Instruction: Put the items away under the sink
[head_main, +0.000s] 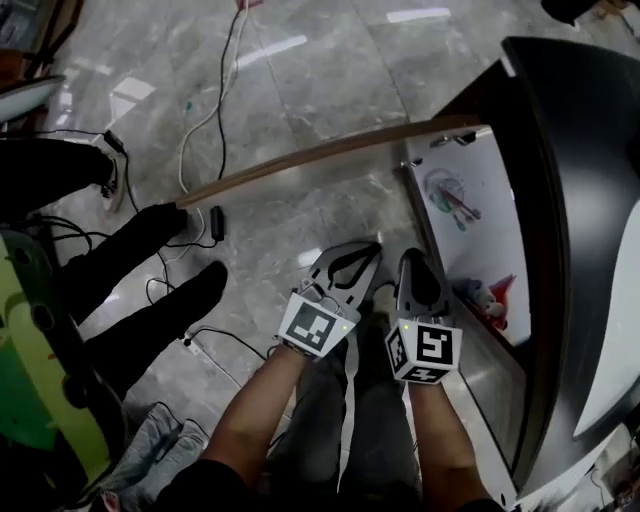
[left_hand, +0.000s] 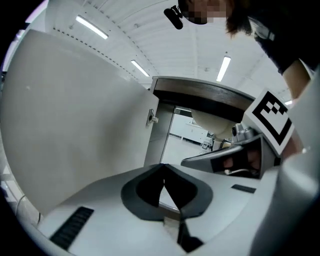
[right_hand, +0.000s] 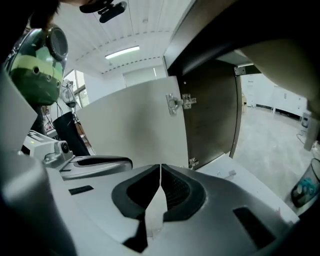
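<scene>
In the head view both grippers hang side by side over the grey floor, in front of the open sink cabinet (head_main: 478, 250). My left gripper (head_main: 352, 262) is shut with nothing in it. My right gripper (head_main: 421, 278) is shut too and holds nothing. On the cabinet's white floor lie a colourful item (head_main: 453, 199) and a red and white item (head_main: 489, 296). In the left gripper view the jaws (left_hand: 164, 172) meet in front of the cabinet opening (left_hand: 186, 134). In the right gripper view the closed jaws (right_hand: 160, 175) face the open door (right_hand: 132, 130).
The cabinet door (head_main: 320, 155) swings out to the left over the floor. A black countertop (head_main: 585, 150) with a white sink (head_main: 615, 350) is at the right. A bystander's dark legs (head_main: 150, 295), cables (head_main: 212, 110) and a green object (head_main: 35, 380) are at the left.
</scene>
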